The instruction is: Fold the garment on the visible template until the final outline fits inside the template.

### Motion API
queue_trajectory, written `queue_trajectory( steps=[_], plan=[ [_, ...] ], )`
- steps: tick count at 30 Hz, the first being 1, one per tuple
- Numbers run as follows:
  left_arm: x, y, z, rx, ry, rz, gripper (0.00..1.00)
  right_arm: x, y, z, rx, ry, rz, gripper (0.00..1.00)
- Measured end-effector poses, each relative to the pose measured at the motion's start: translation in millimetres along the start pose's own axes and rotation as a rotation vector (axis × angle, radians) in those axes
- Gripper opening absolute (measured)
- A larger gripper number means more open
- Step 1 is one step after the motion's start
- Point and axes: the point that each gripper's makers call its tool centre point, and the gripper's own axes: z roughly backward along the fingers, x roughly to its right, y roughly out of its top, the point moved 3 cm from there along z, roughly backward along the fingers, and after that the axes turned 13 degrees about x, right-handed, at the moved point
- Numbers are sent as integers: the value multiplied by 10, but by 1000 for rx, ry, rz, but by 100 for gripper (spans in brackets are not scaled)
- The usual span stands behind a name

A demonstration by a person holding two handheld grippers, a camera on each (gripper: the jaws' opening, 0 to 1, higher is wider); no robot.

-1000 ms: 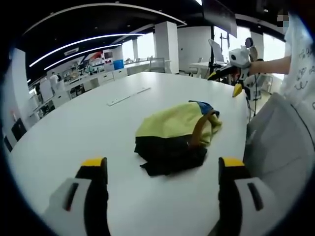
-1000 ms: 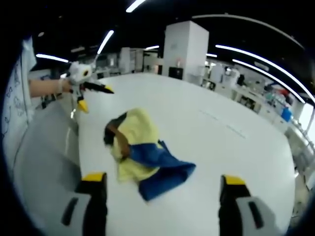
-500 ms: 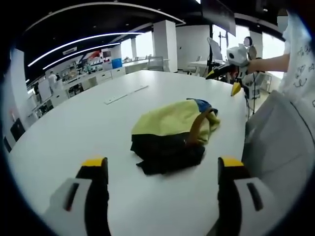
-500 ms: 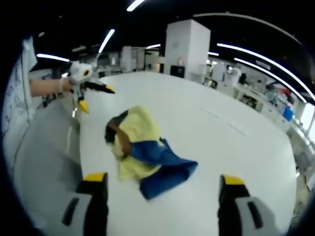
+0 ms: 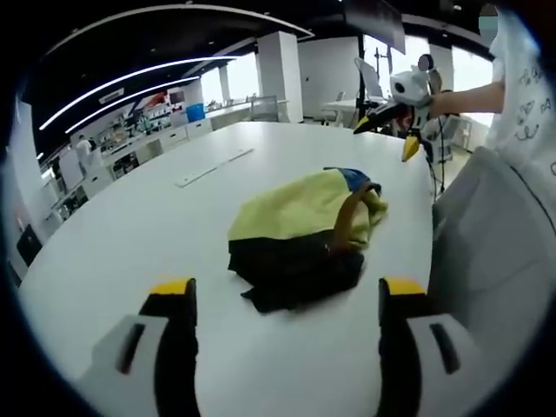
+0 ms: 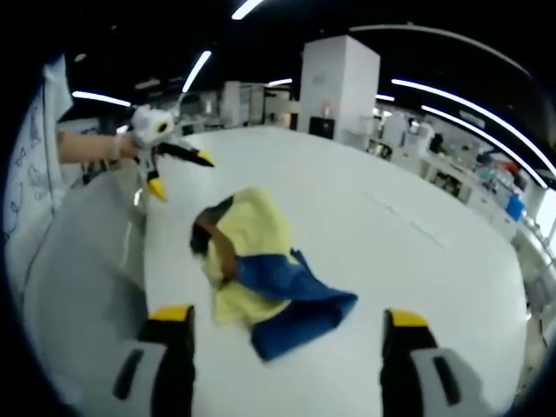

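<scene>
Crumpled yellow-blue-black garment [image 5: 301, 236] lay mid-frame on white surface [image 5: 130, 226]. Both tools, left tool [image 5: 280, 300] and right tool [image 6: 280, 328], were held wide open, empty, apart from it. Folding judged unstarted; spreading flat needed next.

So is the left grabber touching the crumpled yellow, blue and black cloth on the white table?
Apart. In the left gripper view, bare white table separates the open left gripper from the crumpled garment.
</scene>
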Motion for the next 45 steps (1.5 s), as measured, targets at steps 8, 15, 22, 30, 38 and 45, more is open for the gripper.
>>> queue_trajectory(
  steps=[8,15,22,30,38,45],
  plan=[
    [87,-38,-135,-12,-59,-83,63,-76,73,-126,-7,50,72,72],
    [116,-60,-308,-10,-80,-121,46,-148,43,-226,-29,87,100,56],
    [150,-156,-410,-49,-122,-176,32,-163,-35,-291,-59,119,128,42],
    [151,-251,-488,-84,-153,-207,22,-94,-79,-391,-72,139,167,26],
    [136,-272,-519,-95,-151,-223,17,-168,-94,-508,-89,198,254,16],
    [112,-300,-545,-103,-149,-224,15,-189,-165,-560,-108,224,298,10]
  ],
)
